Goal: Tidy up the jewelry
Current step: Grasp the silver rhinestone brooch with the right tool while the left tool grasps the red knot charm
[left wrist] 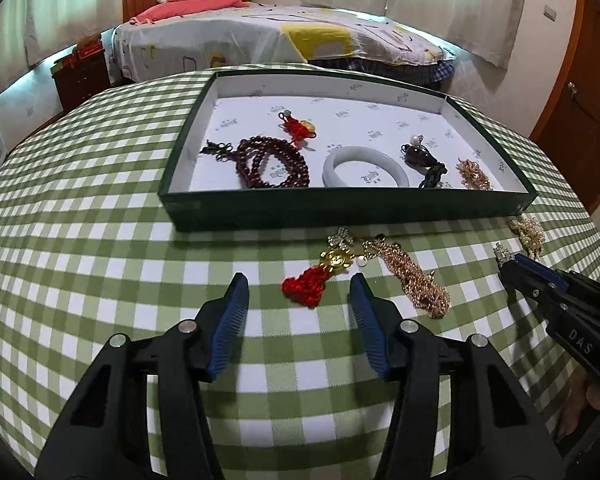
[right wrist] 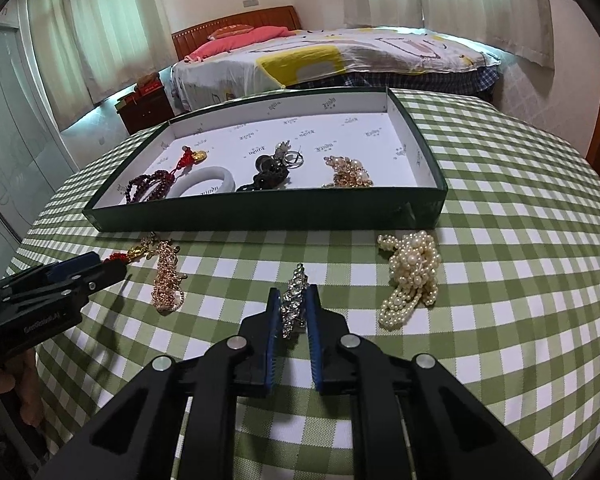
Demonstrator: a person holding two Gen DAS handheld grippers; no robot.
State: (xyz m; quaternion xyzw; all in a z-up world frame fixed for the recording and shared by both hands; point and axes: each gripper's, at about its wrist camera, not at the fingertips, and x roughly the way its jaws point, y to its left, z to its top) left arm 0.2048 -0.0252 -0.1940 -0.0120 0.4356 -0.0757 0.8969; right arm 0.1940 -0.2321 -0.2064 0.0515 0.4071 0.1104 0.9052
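Observation:
My left gripper (left wrist: 298, 280) is open low over the checked cloth. A red tassel charm (left wrist: 309, 289) with a gold disc lies between its fingertips, and the pads do not press on it. Just right of it lies a gold chain (left wrist: 416, 280). My right gripper (right wrist: 293, 292) is shut on a silver rhinestone piece (right wrist: 294, 306) that rests on the cloth. A pearl necklace (right wrist: 412, 276) is heaped to its right. Behind them the green tray (right wrist: 260, 216) holds a dark red bead bracelet (left wrist: 272, 162), a white bangle (left wrist: 364, 166), a dark pendant, another red tassel charm and a gold cluster.
The table wears a green and white checked cloth (left wrist: 100, 280). A second sparkly piece (left wrist: 340, 236) lies against the tray's front wall. A bed (left wrist: 300, 36) and a dark nightstand (left wrist: 82, 76) stand beyond the table. A person's hand (right wrist: 4, 384) holds the left gripper's handle.

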